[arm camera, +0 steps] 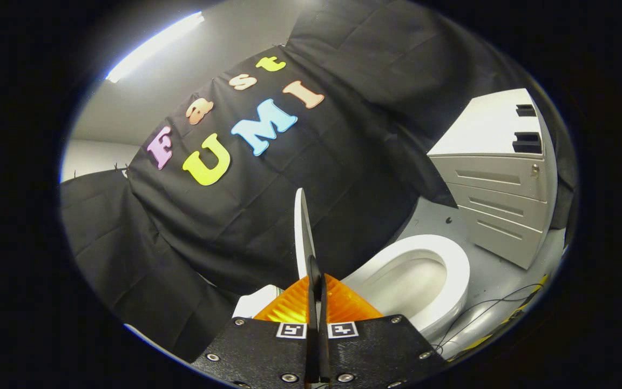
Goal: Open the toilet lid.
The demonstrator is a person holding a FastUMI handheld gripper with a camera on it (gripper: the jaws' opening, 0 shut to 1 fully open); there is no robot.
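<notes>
White plastic lid [302, 229] stands raised, edge-on to us, rising straight up from between the fingers and tilted a little away from the bowl. We see the gripper [316, 281] closed down to a thin slit, both fingers pressed on the lid's lower edge, so it holds the lid. Seat [454, 259] lies just beside and beyond the fingers, flat on the bowl [408, 283], uncovered. Gripper points upward along the lid, rolled so the floor [497, 270] sits off to one side of the fingers and the black cloth wall [192, 227] fills the space behind the lid.

Counts: one lid, one seat, one bowl, one gripper with two fingers. One grey cabinet [497, 178] beyond the seat, near it but apart, with three drawer fronts that we can count and two dark slots in its top. One ceiling light strip [154, 46]. Thin cables [484, 310] trail on the floor by the bowl, perhaps two, too fine to count.
</notes>
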